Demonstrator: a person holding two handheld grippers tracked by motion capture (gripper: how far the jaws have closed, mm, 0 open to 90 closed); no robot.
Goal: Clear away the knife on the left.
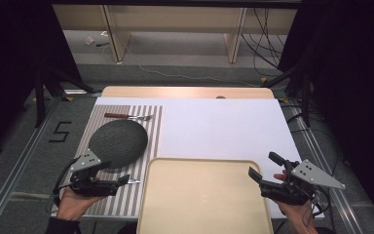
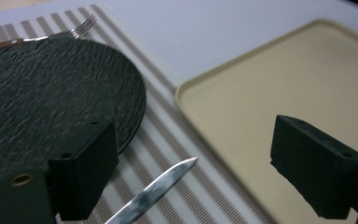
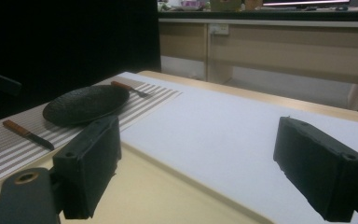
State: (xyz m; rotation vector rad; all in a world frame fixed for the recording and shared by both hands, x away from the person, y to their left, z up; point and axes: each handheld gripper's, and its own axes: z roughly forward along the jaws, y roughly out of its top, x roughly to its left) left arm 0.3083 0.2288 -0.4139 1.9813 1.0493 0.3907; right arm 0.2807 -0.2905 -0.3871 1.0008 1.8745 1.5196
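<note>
A dark textured plate (image 1: 118, 144) lies on a striped placemat (image 1: 152, 131) at the left. A fork (image 1: 126, 116) with a wooden handle lies beyond the plate. A knife (image 2: 154, 191) lies on the mat on the plate's near side, its blade pointing toward the beige tray (image 1: 204, 195). My left gripper (image 1: 119, 183) is open and low over the knife, whose blade shows between its jaws. My right gripper (image 1: 265, 165) is open and empty, over the tray's right edge. From the right gripper view the plate (image 3: 86, 103), knife (image 3: 28, 134) and fork (image 3: 128, 87) are far off to the left.
A white board (image 1: 224, 126) covers the tabletop behind the tray. The table's wooden far edge (image 1: 185, 91) shows beyond it. Dark curtains and stands flank the table, with shelving legs and cables on the floor behind.
</note>
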